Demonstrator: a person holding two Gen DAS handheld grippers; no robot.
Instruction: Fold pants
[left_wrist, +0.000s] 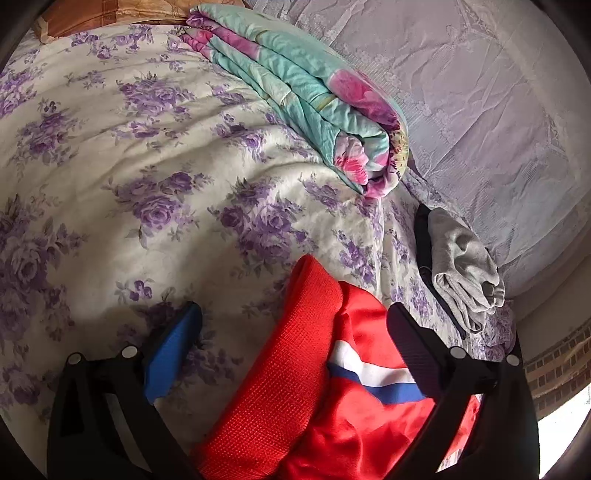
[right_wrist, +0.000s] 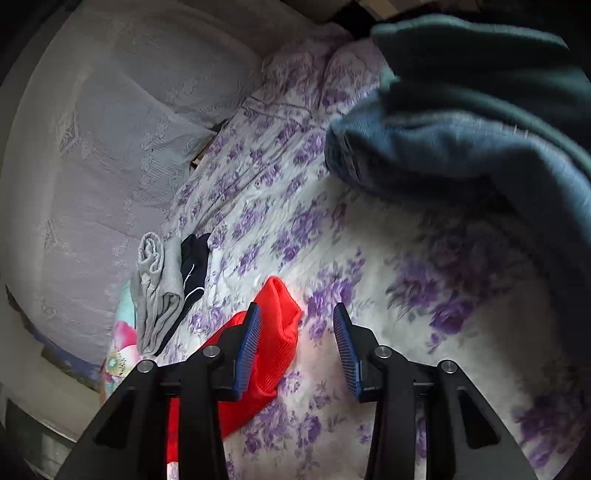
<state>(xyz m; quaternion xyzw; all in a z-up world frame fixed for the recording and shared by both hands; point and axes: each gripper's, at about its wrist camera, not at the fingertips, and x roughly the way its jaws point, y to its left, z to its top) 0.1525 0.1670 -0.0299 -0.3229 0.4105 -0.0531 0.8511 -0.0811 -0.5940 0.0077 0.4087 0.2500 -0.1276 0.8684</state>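
Straddling the red pants (left_wrist: 306, 387) at lower centre, the left gripper (left_wrist: 295, 325) gapes wide, holding nothing; it should close on the ribbed band. In the right view, the right gripper (right_wrist: 297, 325) also stands open over the red hem at lower centre, and should pinch one clean edge.

floral bedsheet (left_wrist: 110, 177) | folded quilt (left_wrist: 303, 96) | grey garment (left_wrist: 461, 266) | dark blanket (right_wrist: 480, 122)
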